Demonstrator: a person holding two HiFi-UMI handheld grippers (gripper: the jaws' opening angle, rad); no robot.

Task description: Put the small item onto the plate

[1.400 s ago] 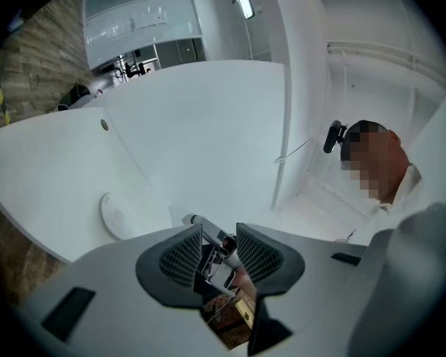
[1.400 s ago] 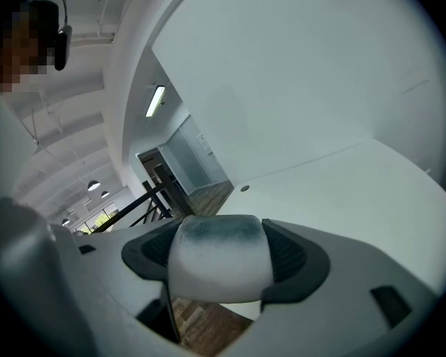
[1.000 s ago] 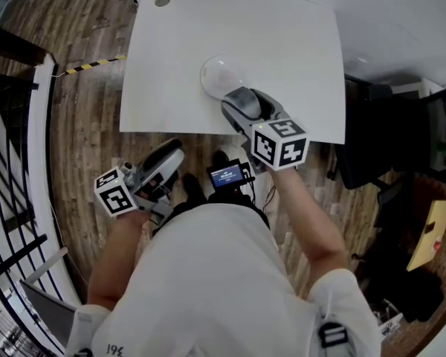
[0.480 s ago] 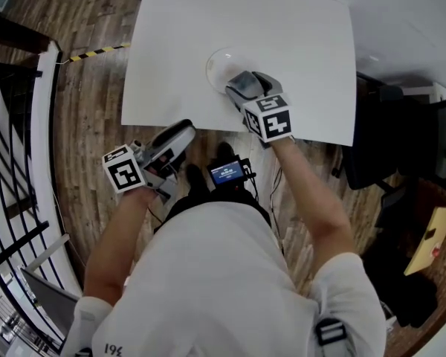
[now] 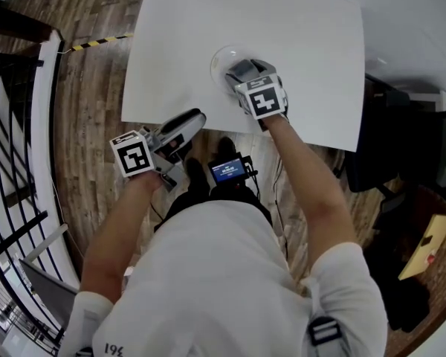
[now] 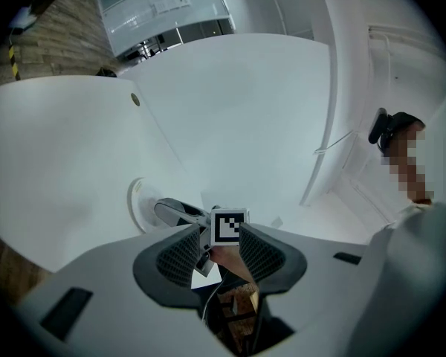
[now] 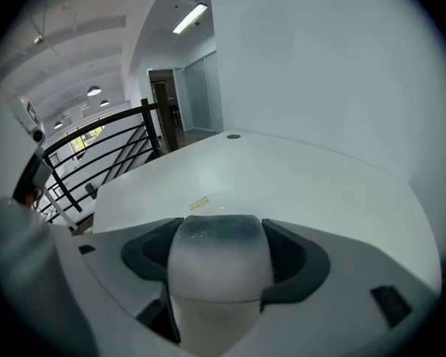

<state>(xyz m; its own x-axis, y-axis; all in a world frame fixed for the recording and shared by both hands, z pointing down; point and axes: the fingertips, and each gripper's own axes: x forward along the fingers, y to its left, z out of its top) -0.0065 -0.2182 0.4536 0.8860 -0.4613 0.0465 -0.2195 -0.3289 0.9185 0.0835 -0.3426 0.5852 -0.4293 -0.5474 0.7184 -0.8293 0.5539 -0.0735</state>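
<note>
Right gripper view shows your right hand-held gripper (image 7: 223, 253) clamped on the small item (image 7: 217, 277), with the plate (image 5: 217, 58) under its tip. Release it off-centre and the item may roll onto the desk (image 5: 305, 36). Your left hand-held gripper (image 5: 193, 117) hangs open and empty.

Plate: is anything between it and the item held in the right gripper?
Nothing visible. The right gripper, shut on the small item, is over the plate, whose visible part is bare. The left gripper is well aside.
</note>
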